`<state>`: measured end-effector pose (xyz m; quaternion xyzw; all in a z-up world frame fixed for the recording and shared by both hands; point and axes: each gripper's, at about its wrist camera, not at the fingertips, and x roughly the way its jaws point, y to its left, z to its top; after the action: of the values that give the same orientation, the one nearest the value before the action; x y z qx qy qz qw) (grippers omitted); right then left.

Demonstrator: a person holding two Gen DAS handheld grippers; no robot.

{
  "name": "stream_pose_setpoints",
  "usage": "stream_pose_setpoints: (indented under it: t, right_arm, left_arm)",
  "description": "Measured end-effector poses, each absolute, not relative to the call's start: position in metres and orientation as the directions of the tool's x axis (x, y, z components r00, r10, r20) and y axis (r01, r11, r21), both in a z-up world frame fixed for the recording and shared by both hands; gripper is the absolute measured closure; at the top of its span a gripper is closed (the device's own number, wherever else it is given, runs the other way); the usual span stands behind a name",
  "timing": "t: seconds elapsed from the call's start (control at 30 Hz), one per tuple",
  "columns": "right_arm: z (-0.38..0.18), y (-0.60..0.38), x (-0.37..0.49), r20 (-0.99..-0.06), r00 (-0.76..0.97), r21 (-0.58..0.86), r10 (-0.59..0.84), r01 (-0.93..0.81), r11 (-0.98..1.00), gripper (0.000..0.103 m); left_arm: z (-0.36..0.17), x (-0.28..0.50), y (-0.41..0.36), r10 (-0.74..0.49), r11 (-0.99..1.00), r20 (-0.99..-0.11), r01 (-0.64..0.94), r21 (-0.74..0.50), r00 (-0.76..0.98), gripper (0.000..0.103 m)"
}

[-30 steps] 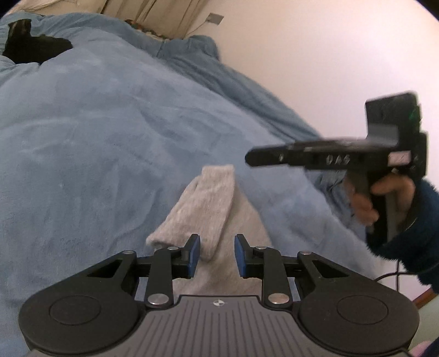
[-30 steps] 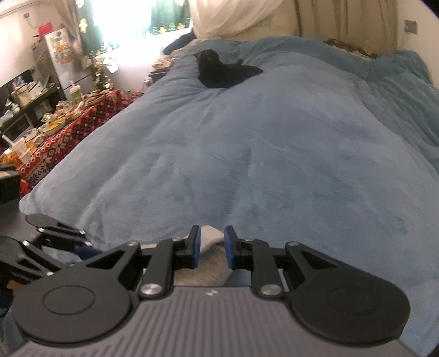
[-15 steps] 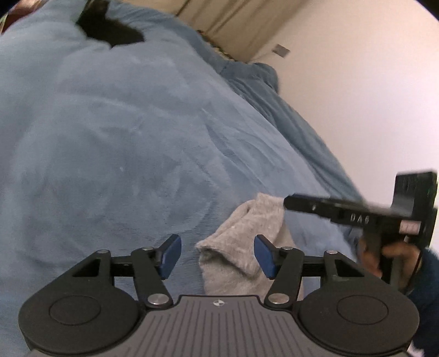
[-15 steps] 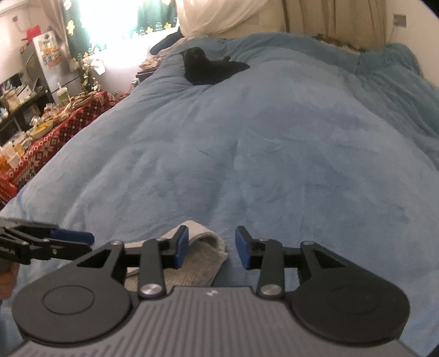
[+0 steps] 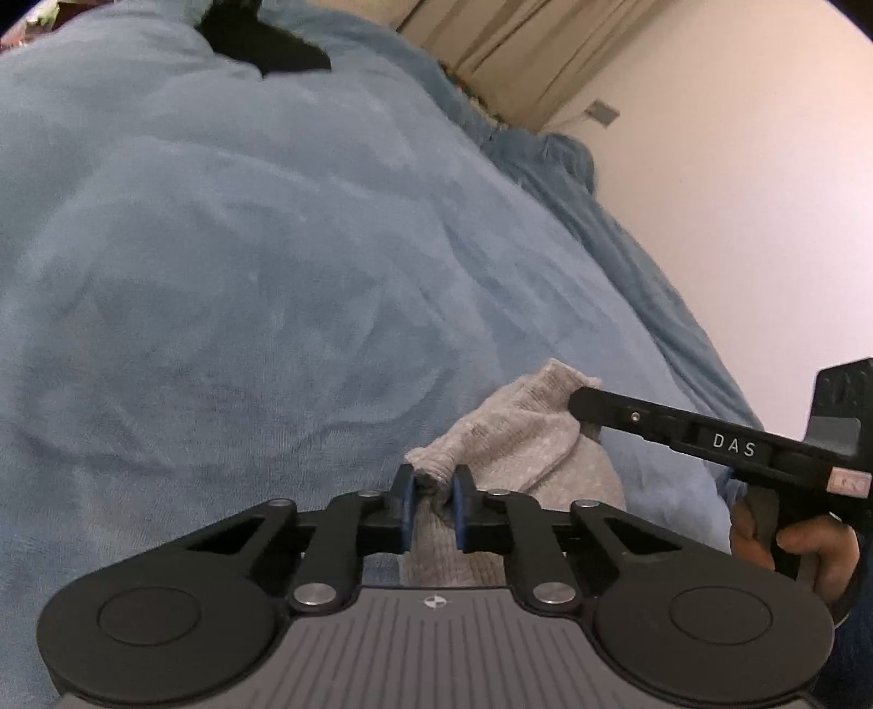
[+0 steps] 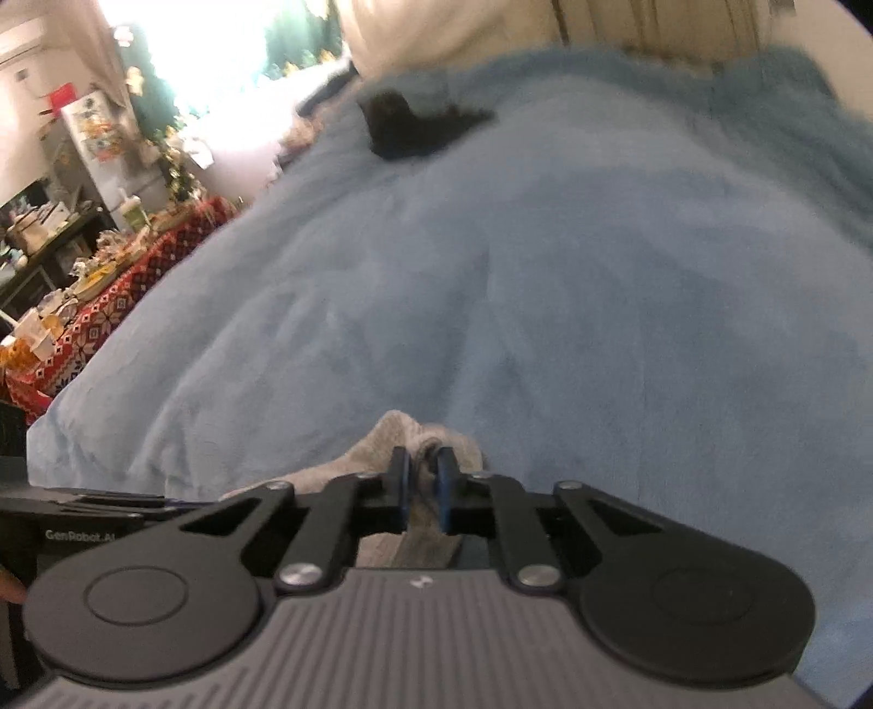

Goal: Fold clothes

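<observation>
Right wrist view was motion-blurred; the grey garment (image 6: 382, 452) ran under the device, lower part hidden. It lay bunched on the blue blanket (image 6: 545, 283) of the bed. Left claw (image 5: 431, 504) was nearly closed, pinching a fold of it; right claw (image 6: 421, 488) likewise pinched the cloth. "DAS" read on the right claw (image 5: 578, 401) in left view only; "GenRobot.AI" showed in right view. A black item (image 5: 262, 41) lay far off, unclear.
</observation>
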<state>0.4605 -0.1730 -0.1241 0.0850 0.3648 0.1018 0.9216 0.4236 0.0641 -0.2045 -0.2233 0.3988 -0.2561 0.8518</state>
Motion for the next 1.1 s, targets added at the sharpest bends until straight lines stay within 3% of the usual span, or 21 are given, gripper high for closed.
stream_pose_setpoints:
  t: [0.1,0.2,0.3,0.33,0.4,0.43,0.57,0.73,0.8,0.87,0.97,1.1]
  right_arm:
    - [-0.114,-0.167,0.46,-0.62,0.75,0.196,0.232,-0.139,0.971,0.094]
    - [-0.123,-0.166,0.469,-0.657,0.723,0.189,0.214,-0.116,0.975,0.094]
    - [-0.134,-0.167,0.474,-0.687,0.698,0.192,0.202,-0.094,0.977,0.089]
    - [-0.135,-0.169,0.474,-0.687,0.698,0.198,0.199,-0.084,0.977,0.073]
    - [-0.13,-0.174,0.469,-0.665,0.724,0.204,0.183,-0.059,0.977,0.055]
    - [-0.126,-0.177,0.465,-0.653,0.736,0.211,0.18,-0.052,0.976,0.055]
    - [-0.11,-0.184,0.44,-0.632,0.749,0.233,0.198,-0.061,0.971,0.06]
    - [-0.104,-0.16,0.395,-0.647,0.717,0.229,0.259,-0.142,0.963,0.089]
    - [-0.107,-0.145,0.377,-0.651,0.701,0.235,0.289,-0.176,0.956,0.095]
    - [-0.111,-0.133,0.363,-0.662,0.684,0.245,0.307,-0.19,0.951,0.095]
    - [-0.119,-0.122,0.339,-0.673,0.672,0.246,0.308,-0.19,0.951,0.095]
    - [-0.131,-0.117,0.31,-0.693,0.65,0.253,0.312,-0.186,0.949,0.095]
  left_arm:
    - [-0.197,0.423,0.064,-0.609,0.769,-0.542,0.263,-0.582,0.579,0.093]
    - [-0.206,0.429,0.062,-0.6,0.775,-0.569,0.231,-0.588,0.562,0.092]
    - [-0.217,0.434,0.065,-0.6,0.769,-0.591,0.185,-0.612,0.539,0.084]
    - [-0.216,0.434,0.068,-0.604,0.762,-0.589,0.171,-0.625,0.537,0.077]
    - [-0.209,0.431,0.073,-0.621,0.746,-0.572,0.179,-0.642,0.536,0.062]
    - [-0.205,0.429,0.075,-0.63,0.737,-0.562,0.184,-0.65,0.536,0.057]
    - [-0.183,0.411,0.081,-0.648,0.733,-0.538,0.25,-0.633,0.539,0.056]
    - [-0.165,0.372,0.072,-0.678,0.715,-0.499,0.326,-0.618,0.54,0.057]
    - [-0.165,0.357,0.065,-0.712,0.685,-0.476,0.362,-0.632,0.515,0.063]
    - [-0.17,0.342,0.055,-0.727,0.677,-0.492,0.381,-0.629,0.479,0.085]
    - [-0.182,0.315,0.042,-0.693,0.72,-0.563,0.394,-0.571,0.45,0.089]
    - [-0.195,0.284,0.048,-0.688,0.725,-0.579,0.369,-0.582,0.437,0.089]
